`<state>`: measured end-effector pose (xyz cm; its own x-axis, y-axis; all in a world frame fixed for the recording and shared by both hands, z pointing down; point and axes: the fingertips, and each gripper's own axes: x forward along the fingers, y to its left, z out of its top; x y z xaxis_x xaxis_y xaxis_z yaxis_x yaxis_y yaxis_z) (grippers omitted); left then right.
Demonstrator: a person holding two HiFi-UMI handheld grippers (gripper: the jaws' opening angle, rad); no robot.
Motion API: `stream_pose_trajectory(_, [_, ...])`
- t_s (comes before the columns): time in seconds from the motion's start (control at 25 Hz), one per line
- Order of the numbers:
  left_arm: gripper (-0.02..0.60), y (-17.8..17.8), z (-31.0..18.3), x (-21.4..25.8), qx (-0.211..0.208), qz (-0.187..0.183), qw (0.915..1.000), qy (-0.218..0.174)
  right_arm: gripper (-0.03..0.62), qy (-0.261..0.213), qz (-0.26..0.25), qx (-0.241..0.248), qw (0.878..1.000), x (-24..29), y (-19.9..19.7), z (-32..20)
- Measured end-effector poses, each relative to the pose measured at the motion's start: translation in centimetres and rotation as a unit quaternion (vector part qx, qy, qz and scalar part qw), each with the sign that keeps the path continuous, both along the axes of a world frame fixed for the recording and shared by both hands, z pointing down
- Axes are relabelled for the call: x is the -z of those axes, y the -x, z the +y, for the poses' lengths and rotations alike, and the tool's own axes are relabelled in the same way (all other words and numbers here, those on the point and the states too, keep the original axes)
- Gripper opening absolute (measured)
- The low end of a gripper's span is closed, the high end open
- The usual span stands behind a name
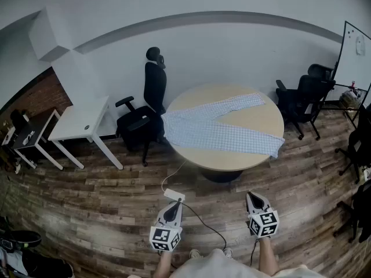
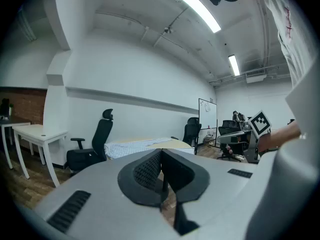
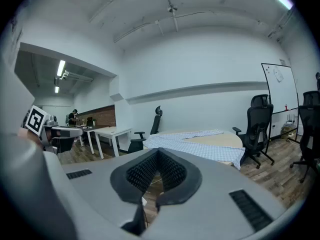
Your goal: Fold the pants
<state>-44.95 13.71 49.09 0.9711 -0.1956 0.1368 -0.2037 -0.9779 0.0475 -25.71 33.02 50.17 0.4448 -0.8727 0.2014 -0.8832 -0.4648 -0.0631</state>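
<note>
Light blue checked pants [image 1: 223,125] lie spread flat on a round wooden table [image 1: 264,120], legs reaching right, one hem hanging over the right rim. The same pants [image 3: 200,143] show in the right gripper view and, far off, as pants [image 2: 135,146] in the left gripper view. My left gripper [image 1: 173,208] and right gripper [image 1: 255,200] hover over the floor well short of the table, side by side. Both are shut with nothing between the jaws. The left gripper [image 2: 161,156] and right gripper [image 3: 157,154] point toward the table.
A black office chair [image 1: 145,112] stands against the table's left side. A white desk [image 1: 81,123] is further left. More black chairs [image 1: 304,97] and a whiteboard [image 1: 355,54] stand at the right. A white cable and plug [image 1: 174,193] lie on the wooden floor before the table.
</note>
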Motion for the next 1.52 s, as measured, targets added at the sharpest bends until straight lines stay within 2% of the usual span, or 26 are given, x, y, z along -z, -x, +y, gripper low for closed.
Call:
stream_pose_trajectory(0.48, [0.031,1.2,-0.8,-0.7,-0.006,0.000,0.9999,0.011,0.028,0.013,0.000,-0.003,1.000,-0.5,1.6,-0.7])
stream_pose_trajectory(0.64, [0.031,1.6,-1.4,-0.7,-0.012,0.002,0.9999,0.010,0.028,0.004,-0.004,-0.006,1.000,-0.3,2.4,-1.4])
stream_pose_trajectory(1.24, [0.031,4.1,-7.4,-1.3,-0.031,0.008,0.9994,0.009,0.028,0.011,0.014,-0.027,0.999,-0.3,5.7,-6.7])
stream_pose_trajectory(1.52, [0.031,4.4,-8.6,-2.2,-0.035,0.006,0.9992,0.019,0.028,0.022,0.015,-0.032,0.999,-0.8,6.2,-7.3])
